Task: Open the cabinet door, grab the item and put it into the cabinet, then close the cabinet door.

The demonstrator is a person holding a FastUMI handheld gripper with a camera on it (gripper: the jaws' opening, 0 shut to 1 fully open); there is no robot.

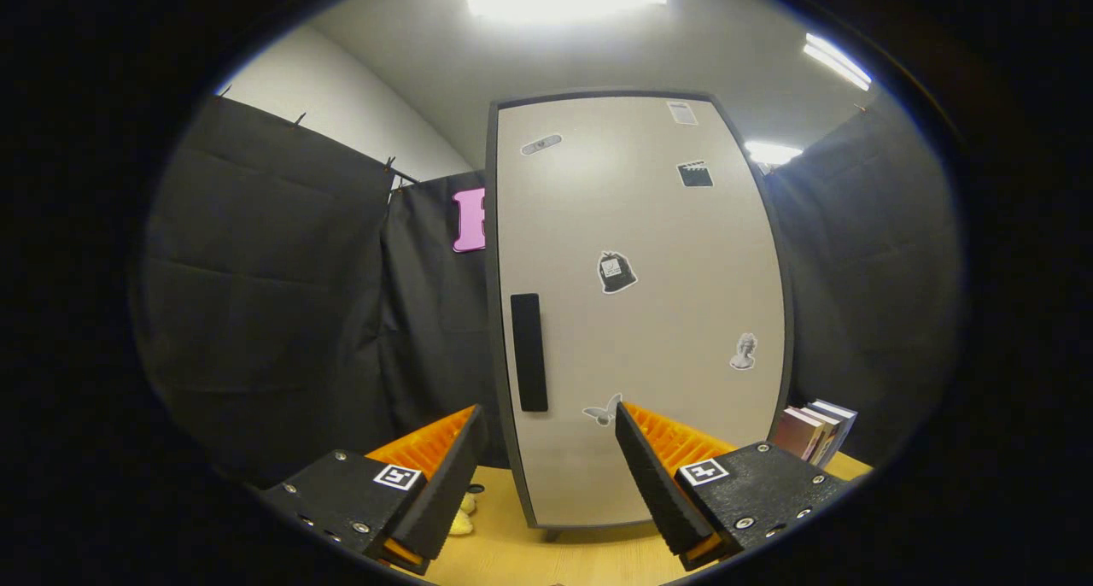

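Observation:
A tall cabinet [636,304] with a light door in a dark frame stands upright on the wooden table [555,560], just ahead of my fingers. The door is closed and carries several small stickers. Its black vertical handle [528,352] sits near the door's left edge, slightly above and between my fingertips. My gripper [546,424] is open, with nothing between the fingers. A small yellow item [464,516] lies on the table beside the left finger, at the cabinet's lower left corner, mostly hidden by that finger.
Several books [815,432] stand on the table to the right of the cabinet, beyond the right finger. Black cloth walls enclose the booth on the left, behind and on the right. Ceiling lights shine overhead.

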